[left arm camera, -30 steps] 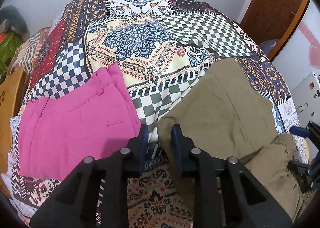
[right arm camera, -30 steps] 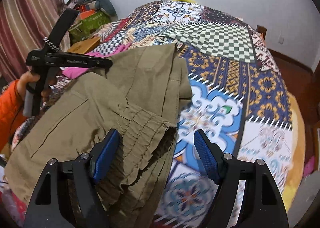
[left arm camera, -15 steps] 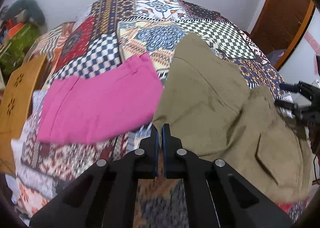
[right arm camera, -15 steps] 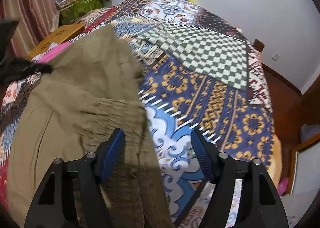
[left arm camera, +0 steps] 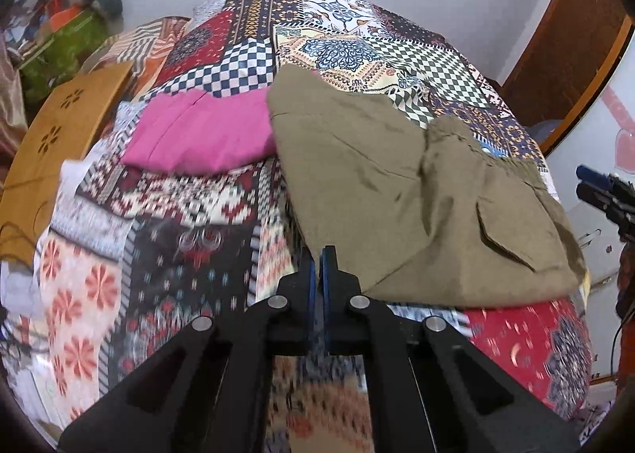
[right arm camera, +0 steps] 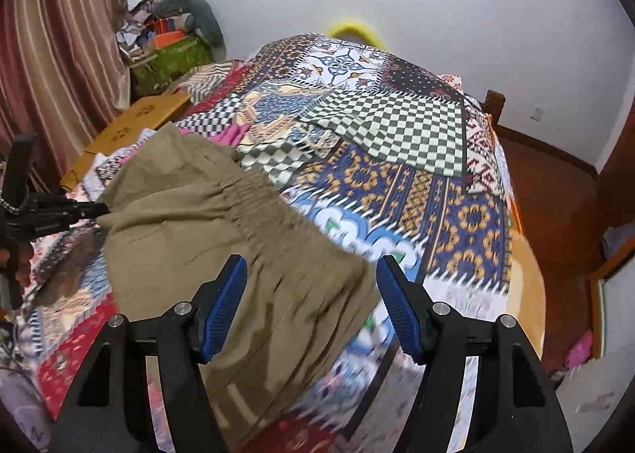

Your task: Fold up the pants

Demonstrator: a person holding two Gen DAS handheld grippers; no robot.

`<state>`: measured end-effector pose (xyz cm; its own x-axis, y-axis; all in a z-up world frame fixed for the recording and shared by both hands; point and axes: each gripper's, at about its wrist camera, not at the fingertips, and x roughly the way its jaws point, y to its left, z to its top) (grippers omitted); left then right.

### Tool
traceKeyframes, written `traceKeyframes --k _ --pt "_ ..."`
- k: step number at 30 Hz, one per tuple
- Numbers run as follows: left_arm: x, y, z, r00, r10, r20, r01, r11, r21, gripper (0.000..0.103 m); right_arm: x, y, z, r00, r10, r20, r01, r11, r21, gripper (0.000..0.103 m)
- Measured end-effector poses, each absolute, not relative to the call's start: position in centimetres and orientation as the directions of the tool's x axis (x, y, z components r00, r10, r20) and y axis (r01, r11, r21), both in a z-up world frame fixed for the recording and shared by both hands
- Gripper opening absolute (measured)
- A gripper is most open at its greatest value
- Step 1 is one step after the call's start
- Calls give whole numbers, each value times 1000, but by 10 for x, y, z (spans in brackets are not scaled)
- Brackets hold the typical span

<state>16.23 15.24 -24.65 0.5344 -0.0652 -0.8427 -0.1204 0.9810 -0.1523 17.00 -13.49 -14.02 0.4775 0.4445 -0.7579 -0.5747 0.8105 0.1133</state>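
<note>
Olive pants lie folded on the patchwork bed cover; they also show in the right wrist view with the elastic waistband toward the right side. My left gripper is shut on the near left corner of the olive pants. It shows at the left edge of the right wrist view, touching the fabric edge. My right gripper is open and empty, just above the waistband end of the pants. It shows at the right edge of the left wrist view.
Folded pink pants lie on the bed beside the olive pants. An orange wooden board stands left of the bed. Boxes and clutter pile by the curtain. A bed post and wooden floor are at right.
My left gripper closed on the olive pants' corner and pulled back toward the bed's near edge. My right gripper stayed open and drew back off the waistband. The pants now lie flatter.
</note>
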Motion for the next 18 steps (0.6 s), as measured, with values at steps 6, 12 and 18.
traceKeyframes --k 6,12,18 --pt "125 144 -242 542 -79 -837 -118 979 -168 3 137 -135 -153 440 469 -766 -569 805 166 64" --pt "103 150 -239 548 -25 -836 -147 981 -125 5 121 -133 -183 396 435 -809 -548 818 172 63" --pt "95 174 -231 548 27 -836 -189 978 -92 5 120 -144 -192 377 470 -798 -503 827 249 40"
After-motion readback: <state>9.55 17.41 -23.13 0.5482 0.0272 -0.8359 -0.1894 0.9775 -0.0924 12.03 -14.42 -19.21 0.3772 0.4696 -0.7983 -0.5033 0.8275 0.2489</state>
